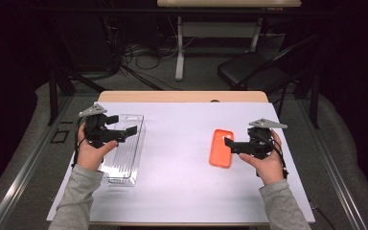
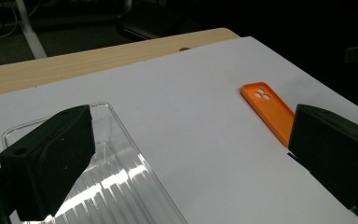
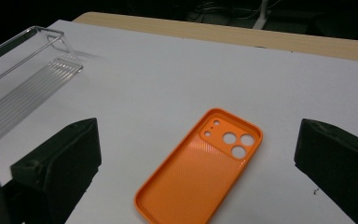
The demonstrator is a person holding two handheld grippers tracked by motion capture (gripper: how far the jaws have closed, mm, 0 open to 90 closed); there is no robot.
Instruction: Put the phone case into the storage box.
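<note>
An orange phone case (image 1: 220,147) lies inside-up on the white table cover, right of centre. In the right gripper view the case (image 3: 200,172) shows its camera cut-outs at the far end. My right gripper (image 1: 231,143) hovers at the case's right edge, pointing left; it (image 3: 196,137) is open, with the case lying between and below the jaws. A clear plastic tray (image 1: 124,153) with a ribbed floor sits at the left. My left gripper (image 1: 123,125) is held above the tray, open (image 2: 192,123) and holding nothing. From the left gripper view the tray (image 2: 121,186) and the case (image 2: 268,109) are both visible.
A white sheet (image 1: 182,191) covers the table, leaving a strip of wooden tabletop (image 1: 182,97) at the far edge. Beyond the table stand a black chair (image 1: 254,69), another table's legs (image 1: 179,48) and floor cables (image 1: 143,55).
</note>
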